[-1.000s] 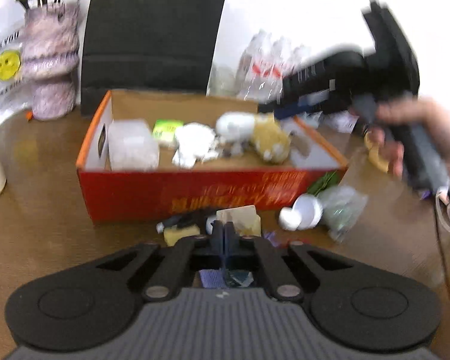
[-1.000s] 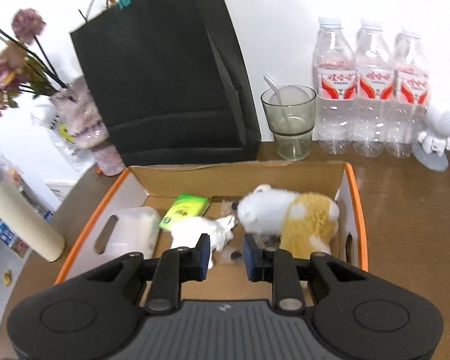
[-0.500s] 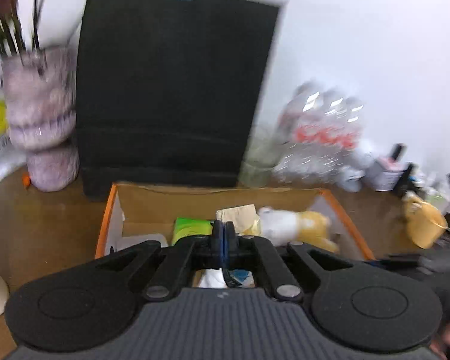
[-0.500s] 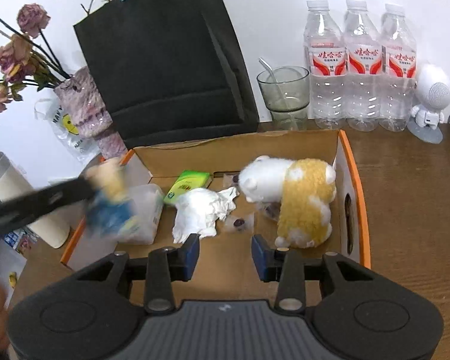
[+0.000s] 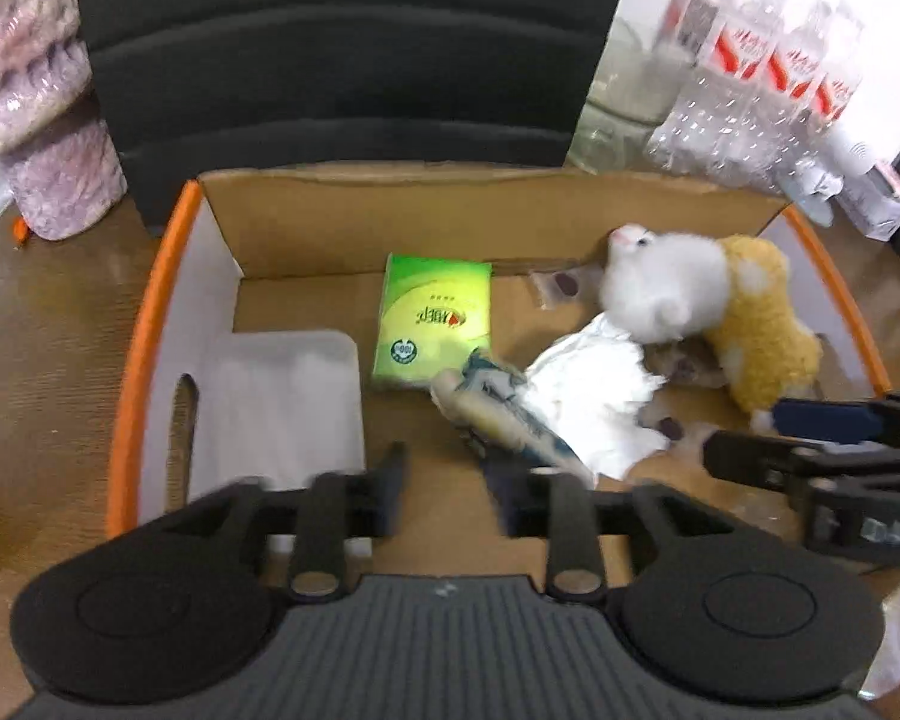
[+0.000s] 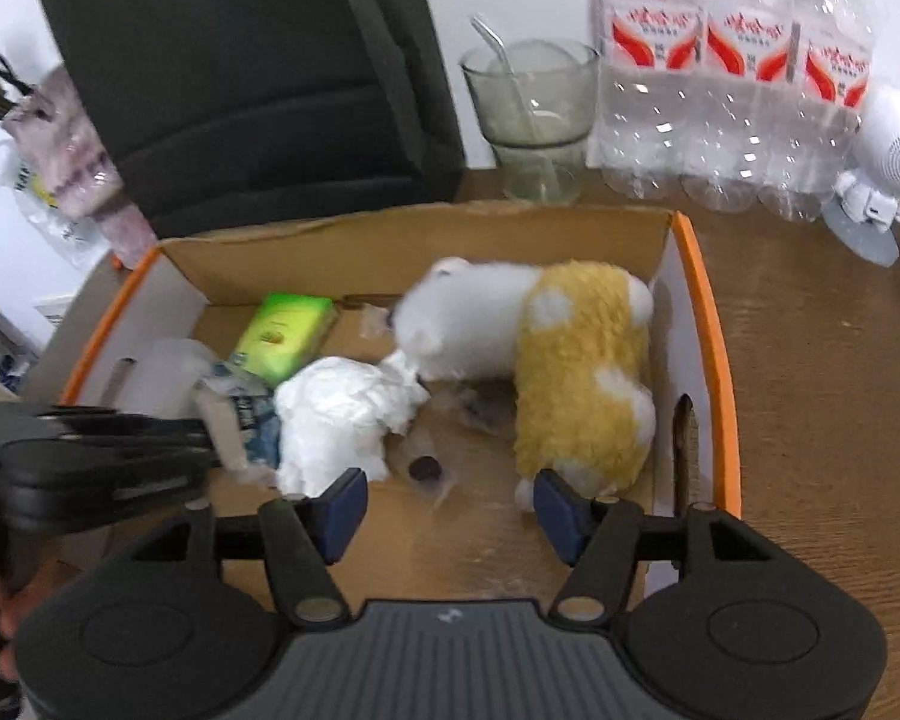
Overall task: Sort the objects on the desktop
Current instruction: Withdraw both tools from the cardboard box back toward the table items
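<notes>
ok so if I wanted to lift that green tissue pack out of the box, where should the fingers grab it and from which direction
Probably from straight above, closing across its two long edges. The green tissue pack lies flat on the floor of the cardboard box, so its sides are the only graspable faces. Take the half nearer the back wall: the beige-and-blue packet crowds its near corner, next to the crumpled tissue.

Left gripper (image 5: pixel 444 495) went from clamped to open; blue-white packet (image 5: pixel 498 414) now loose just ahead of it. Right gripper (image 6: pixel 450 507) opened wider.
</notes>
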